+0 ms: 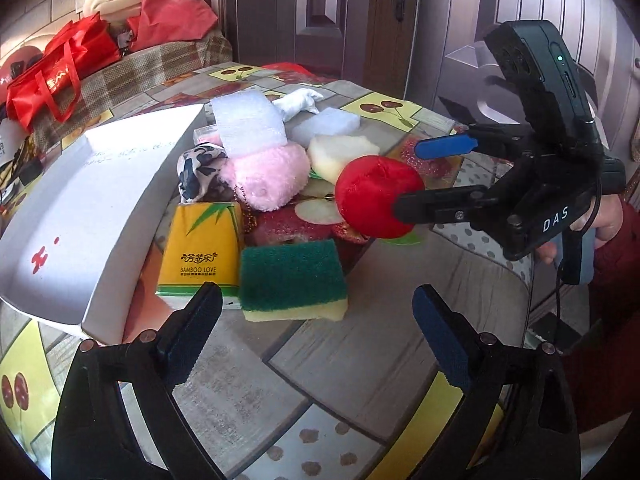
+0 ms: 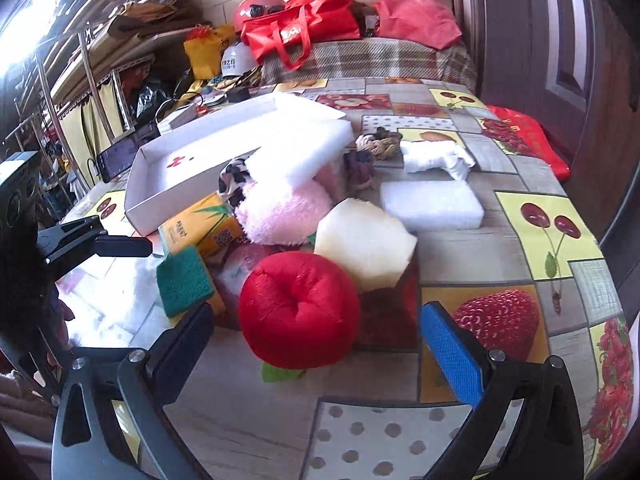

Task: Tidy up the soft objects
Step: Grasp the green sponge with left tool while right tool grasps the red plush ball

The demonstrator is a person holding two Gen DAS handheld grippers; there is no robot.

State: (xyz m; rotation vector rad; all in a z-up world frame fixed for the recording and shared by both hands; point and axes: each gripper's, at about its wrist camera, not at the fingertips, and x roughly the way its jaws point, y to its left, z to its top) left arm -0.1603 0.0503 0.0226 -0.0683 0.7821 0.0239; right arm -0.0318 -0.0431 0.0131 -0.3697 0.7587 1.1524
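A red plush apple rests on the fruit-print table. My right gripper is open around it, with a gap on each side; the left wrist view also shows this gripper straddling the apple. My left gripper stands open just short of a green-and-yellow sponge. Beside the sponge lie a yellow tissue pack, a pink plush, a cream foam piece and a white foam block. An open white box sits at the left.
A white foam pad, a white cloth, a rope knot and a spotted cloth lie further back. Red bags sit on a plaid-covered seat behind. The table's edge curves along the right, near a dark door.
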